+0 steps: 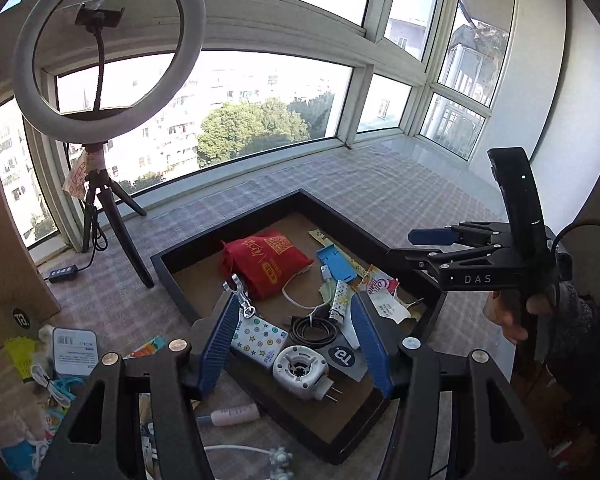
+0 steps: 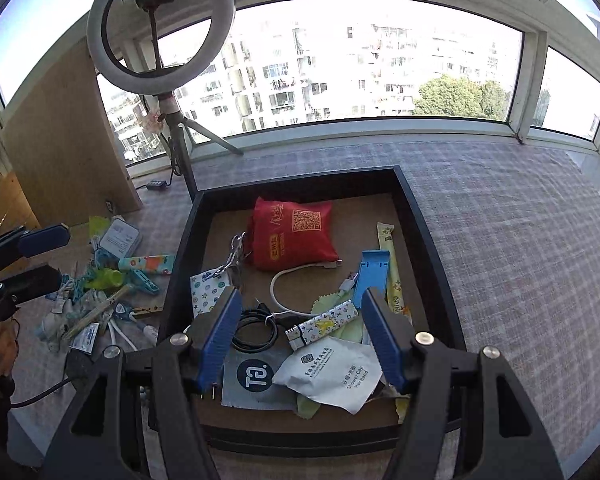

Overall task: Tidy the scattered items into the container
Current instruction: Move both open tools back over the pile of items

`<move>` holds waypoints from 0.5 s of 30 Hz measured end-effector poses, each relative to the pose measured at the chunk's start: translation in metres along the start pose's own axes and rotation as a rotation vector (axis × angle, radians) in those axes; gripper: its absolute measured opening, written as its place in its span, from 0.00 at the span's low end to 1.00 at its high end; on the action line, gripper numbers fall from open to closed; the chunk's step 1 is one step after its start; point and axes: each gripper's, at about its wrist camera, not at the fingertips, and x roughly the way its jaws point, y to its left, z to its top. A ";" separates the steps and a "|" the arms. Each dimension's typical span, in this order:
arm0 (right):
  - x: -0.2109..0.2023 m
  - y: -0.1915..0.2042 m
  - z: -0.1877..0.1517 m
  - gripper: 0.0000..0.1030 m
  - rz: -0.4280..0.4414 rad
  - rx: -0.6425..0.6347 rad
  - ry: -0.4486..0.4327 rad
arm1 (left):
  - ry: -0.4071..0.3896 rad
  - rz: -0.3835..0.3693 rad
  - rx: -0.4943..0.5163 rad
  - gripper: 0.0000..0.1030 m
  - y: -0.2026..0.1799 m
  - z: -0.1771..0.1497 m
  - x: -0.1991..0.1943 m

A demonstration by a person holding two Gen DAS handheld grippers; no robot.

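A black-rimmed tray (image 1: pixel 360 224) (image 2: pixel 420 220) with a brown floor holds a red pouch (image 1: pixel 268 264) (image 2: pixel 296 236), a blue holder (image 2: pixel 374 276), a coiled black cable (image 1: pixel 314 330) (image 2: pixel 256 332), a white round plug (image 1: pixel 300 372) and a shower-cap sachet (image 2: pixel 332 376). My left gripper (image 1: pixel 294 308) hangs open over the tray's near left part with nothing between its fingers. Over the tray's near edge, my right gripper (image 2: pixel 300 300) is open and empty too. Each shows in the other's view: the right gripper (image 1: pixel 420 246), the left gripper (image 2: pixel 44 256). Loose items (image 2: pixel 100 292) (image 1: pixel 60 360) lie left of the tray.
A ring light on a tripod (image 1: pixel 108 48) (image 2: pixel 160 28) stands behind the tray's left corner, its cable trailing on the checked cloth (image 2: pixel 520 240). A wooden board (image 2: pixel 60 140) leans at the left. A small tin (image 1: pixel 74 350) and a pink tube (image 1: pixel 236 414) lie among the loose items.
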 end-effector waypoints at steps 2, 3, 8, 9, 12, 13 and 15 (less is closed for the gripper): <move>0.003 0.013 0.002 0.60 0.030 -0.025 0.003 | -0.002 0.029 -0.011 0.53 0.012 -0.007 -0.013; 0.005 0.021 0.002 0.60 0.042 -0.043 0.005 | -0.001 0.046 -0.016 0.53 0.020 -0.013 -0.020; 0.020 0.065 0.006 0.60 0.119 -0.131 0.035 | 0.015 0.179 -0.056 0.53 0.072 -0.050 -0.062; 0.024 0.076 0.007 0.60 0.135 -0.151 0.044 | 0.020 0.210 -0.070 0.53 0.085 -0.061 -0.072; 0.037 0.107 0.009 0.60 0.175 -0.214 0.066 | 0.043 0.309 -0.116 0.54 0.121 -0.092 -0.102; 0.040 0.118 0.009 0.60 0.188 -0.235 0.074 | 0.055 0.336 -0.135 0.54 0.132 -0.104 -0.111; 0.049 0.140 0.008 0.60 0.218 -0.282 0.094 | 0.081 0.379 -0.171 0.54 0.154 -0.128 -0.128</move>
